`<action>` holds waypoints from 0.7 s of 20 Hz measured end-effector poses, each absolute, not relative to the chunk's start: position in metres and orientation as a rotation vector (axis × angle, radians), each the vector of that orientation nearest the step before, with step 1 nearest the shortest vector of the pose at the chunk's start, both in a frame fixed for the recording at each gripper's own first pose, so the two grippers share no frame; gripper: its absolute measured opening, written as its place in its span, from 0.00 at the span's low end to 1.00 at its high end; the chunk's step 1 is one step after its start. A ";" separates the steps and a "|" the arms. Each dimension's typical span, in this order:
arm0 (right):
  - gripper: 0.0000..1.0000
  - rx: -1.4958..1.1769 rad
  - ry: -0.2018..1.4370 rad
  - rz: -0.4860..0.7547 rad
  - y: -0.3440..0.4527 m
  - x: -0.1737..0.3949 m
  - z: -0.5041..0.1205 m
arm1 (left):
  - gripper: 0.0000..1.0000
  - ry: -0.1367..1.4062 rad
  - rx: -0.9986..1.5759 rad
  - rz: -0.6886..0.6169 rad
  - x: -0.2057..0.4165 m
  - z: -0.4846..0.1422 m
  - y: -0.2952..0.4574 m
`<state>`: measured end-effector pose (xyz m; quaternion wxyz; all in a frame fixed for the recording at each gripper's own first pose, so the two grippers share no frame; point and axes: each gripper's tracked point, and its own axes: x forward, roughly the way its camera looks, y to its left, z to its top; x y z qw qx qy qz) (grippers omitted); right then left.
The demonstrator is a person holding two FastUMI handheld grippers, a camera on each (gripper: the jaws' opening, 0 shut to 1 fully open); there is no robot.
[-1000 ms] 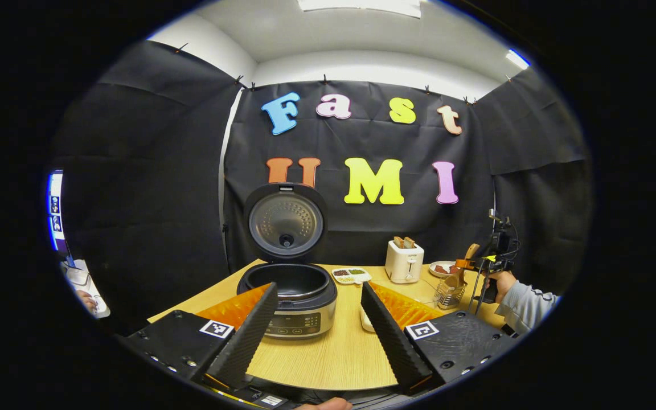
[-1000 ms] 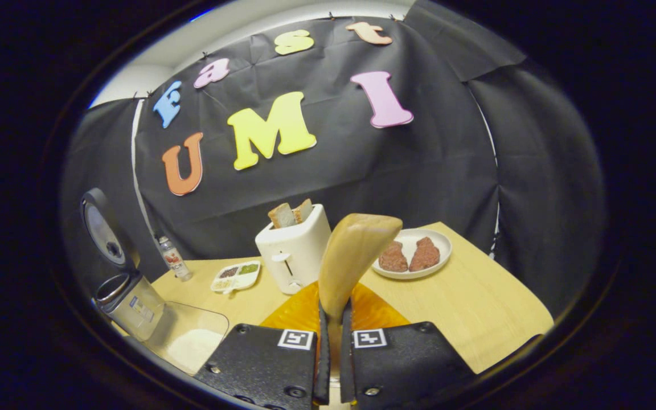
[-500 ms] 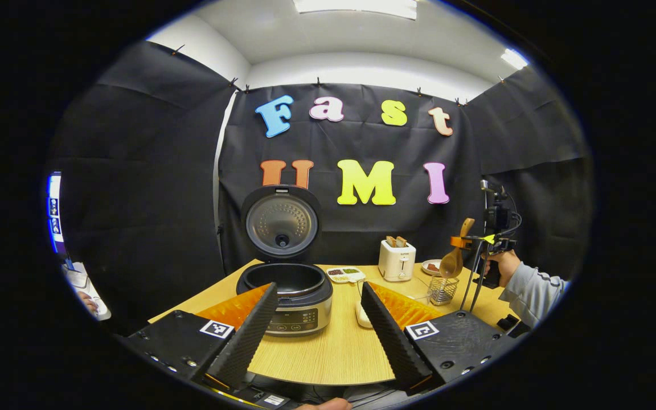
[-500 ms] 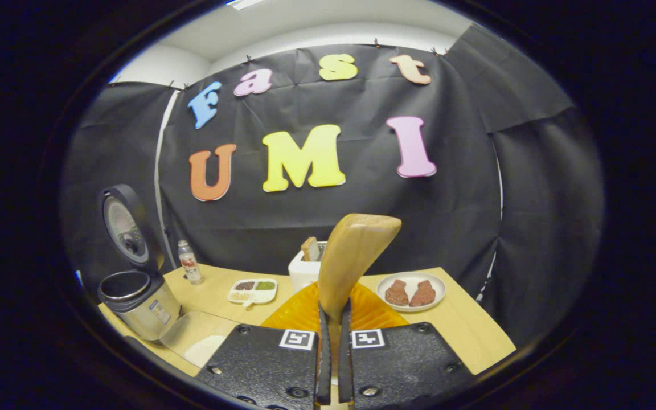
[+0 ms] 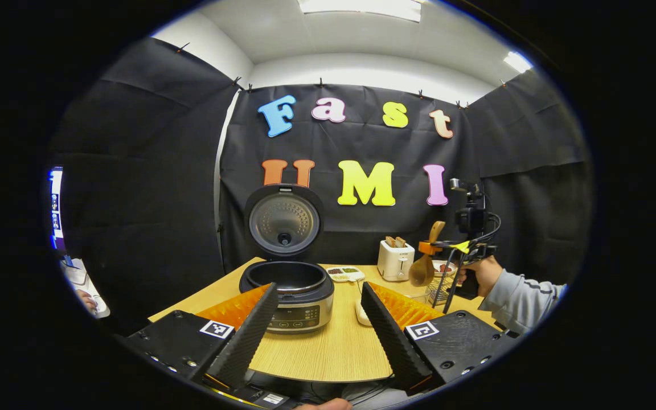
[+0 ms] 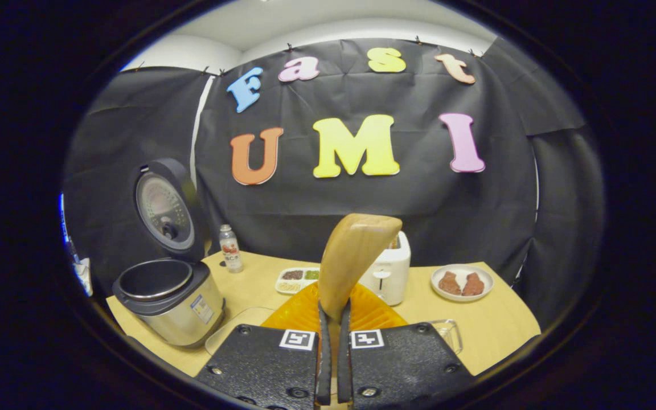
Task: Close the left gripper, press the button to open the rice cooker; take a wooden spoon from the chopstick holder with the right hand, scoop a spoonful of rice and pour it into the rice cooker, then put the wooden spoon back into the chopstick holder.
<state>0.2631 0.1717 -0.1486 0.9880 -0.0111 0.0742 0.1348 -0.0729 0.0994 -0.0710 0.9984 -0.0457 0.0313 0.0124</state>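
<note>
The rice cooker [image 5: 287,293] [image 6: 165,299] stands on the table with its lid [image 5: 285,219] [image 6: 164,209] raised upright. My left gripper [image 5: 319,336] is open, fingers spread on either side of the cooker's front, holding nothing. My right gripper [image 6: 332,353] is shut on the wooden spoon [image 6: 356,256], whose handle end rises between the fingers. In the left gripper view the spoon [image 5: 422,269] hangs bowl down in the air above the wire chopstick holder [image 5: 435,289], held by the right gripper [image 5: 439,247]. A clear rice container [image 6: 231,330] [image 5: 362,313] lies right of the cooker, mostly hidden.
A white toaster [image 5: 395,259] [image 6: 388,270] with bread, a divided dish [image 5: 346,274] [image 6: 296,279] and a plate [image 6: 462,282] of meat pieces stand along the back. A small bottle [image 6: 229,247] stands behind the cooker. A sleeved hand [image 5: 499,285] holds the right gripper.
The right gripper has lifted the spoon out of the chopstick holder and carried it left, turning toward the rice cooker. The left gripper has hardly moved and stays open.
</note>
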 end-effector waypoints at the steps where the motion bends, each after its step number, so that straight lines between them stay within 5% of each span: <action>1: 0.10 -0.035 0.159 0.270 0.178 0.265 -0.158 | 0.94 0.066 -0.088 0.025 -0.073 -0.072 0.100; 8: 0.10 -0.227 0.161 0.162 0.184 0.280 -0.218 | 0.94 0.091 -0.114 0.044 -0.076 -0.091 0.113; 14: 0.10 0.038 0.330 0.249 0.208 0.273 -0.250 | 0.95 0.094 -0.105 0.025 -0.071 -0.094 0.103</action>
